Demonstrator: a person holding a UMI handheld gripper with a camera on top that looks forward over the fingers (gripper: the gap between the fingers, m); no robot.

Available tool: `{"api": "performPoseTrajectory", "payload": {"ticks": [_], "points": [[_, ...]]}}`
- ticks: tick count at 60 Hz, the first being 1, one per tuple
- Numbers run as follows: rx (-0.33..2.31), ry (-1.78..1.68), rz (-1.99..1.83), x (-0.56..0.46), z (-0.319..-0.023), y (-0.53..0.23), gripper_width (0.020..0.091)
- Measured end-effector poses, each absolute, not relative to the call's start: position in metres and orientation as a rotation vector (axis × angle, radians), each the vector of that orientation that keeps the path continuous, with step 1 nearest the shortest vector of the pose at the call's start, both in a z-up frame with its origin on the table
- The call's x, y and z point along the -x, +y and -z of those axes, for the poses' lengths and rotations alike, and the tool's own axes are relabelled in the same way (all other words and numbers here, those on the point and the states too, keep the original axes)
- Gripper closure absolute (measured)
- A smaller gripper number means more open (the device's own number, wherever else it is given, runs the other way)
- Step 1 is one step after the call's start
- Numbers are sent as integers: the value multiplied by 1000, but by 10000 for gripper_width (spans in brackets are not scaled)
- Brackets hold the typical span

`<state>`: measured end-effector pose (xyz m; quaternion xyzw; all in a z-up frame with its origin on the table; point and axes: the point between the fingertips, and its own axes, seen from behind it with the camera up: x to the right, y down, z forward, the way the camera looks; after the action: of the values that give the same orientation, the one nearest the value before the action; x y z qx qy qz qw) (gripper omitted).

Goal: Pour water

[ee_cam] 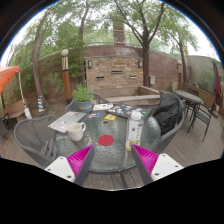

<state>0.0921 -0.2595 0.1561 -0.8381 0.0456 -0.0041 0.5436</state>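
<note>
Gripper view: the fingers (104,165) stand apart, gripping nothing, above a round glass table (60,135). An upright clear plastic bottle (134,130), long axis vertical and cap upward, stands at one o'clock beyond them; a white ceramic mug (75,130) sits at eleven o'clock.

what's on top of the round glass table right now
On the glass table: a white mug, a red disc, a clear bottle and papers. The open hand-held gripper hides the near edge.
</note>
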Motion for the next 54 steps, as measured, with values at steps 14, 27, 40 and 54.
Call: {"api": "performPoseTrajectory", "payload": {"ticks": [14,27,40,54], "points": [[1893,189,76,-138,-101,-138,274],[1785,120,97,-169,-83,-68,279],[1692,115,118,-171,-85,-41,523],[1823,111,142,-169,-80,-37,645]]}}
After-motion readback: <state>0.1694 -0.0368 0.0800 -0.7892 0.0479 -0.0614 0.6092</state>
